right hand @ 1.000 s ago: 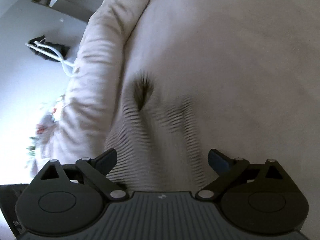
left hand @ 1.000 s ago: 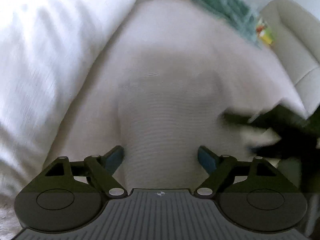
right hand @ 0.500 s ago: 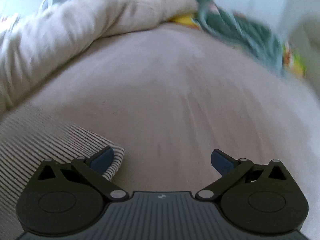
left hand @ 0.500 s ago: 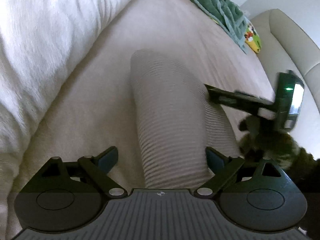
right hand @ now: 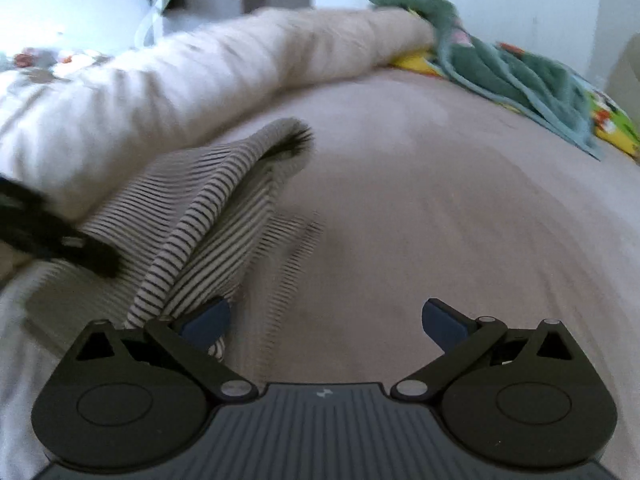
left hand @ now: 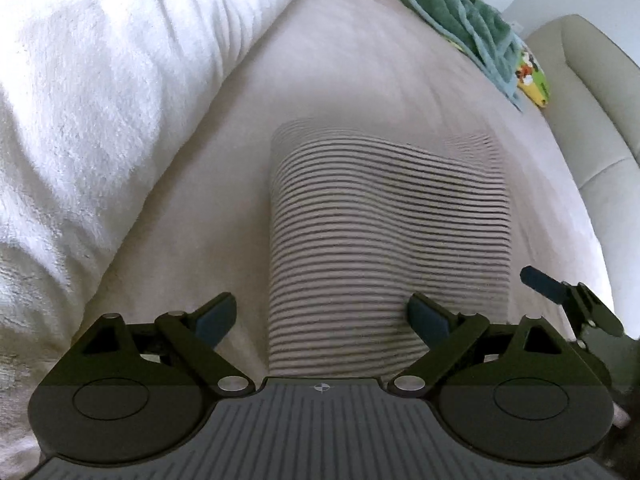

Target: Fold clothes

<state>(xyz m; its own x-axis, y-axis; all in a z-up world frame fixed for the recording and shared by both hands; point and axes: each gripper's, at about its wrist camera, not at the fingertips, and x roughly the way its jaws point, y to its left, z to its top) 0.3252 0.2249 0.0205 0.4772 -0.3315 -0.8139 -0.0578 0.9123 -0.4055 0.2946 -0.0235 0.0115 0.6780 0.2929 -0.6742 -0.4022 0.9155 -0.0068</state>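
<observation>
1. At far left, one thick fluffy white duvet (left hand: 100,100) lies bunched along the edge of one bed covered by a smooth beige sheet (left hand: 360,64).
2. The left claw (left hand: 322,316) has its two blue-tipped fingers (left hand: 214,314) spread wide and holds nothing. It sits low over the near end of the garment, one finger on either side of the fabric.
3. One cream knitted garment with thin dark horizontal stripes (left hand: 384,232) lies on the sheet in the middle of the bed, its far edge blurred. In the right wrist view it (right hand: 192,208) is partly raised, with a fold standing up off the sheet.
4. The right claw (right hand: 326,320) is also spread wide. Its left finger (right hand: 204,322) sits against the striped fabric; whether it touches is unclear. Its right finger hangs over bare sheet.
5. The tip of the right claw shows at the right edge of the left wrist view (left hand: 540,282).
6. Toward the far right lie one crumpled green towel (left hand: 464,20) and one yellow printed cloth (left hand: 534,80) beneath it.
7. One pale upholstered seat (left hand: 592,120) stands just beside the bed.
</observation>
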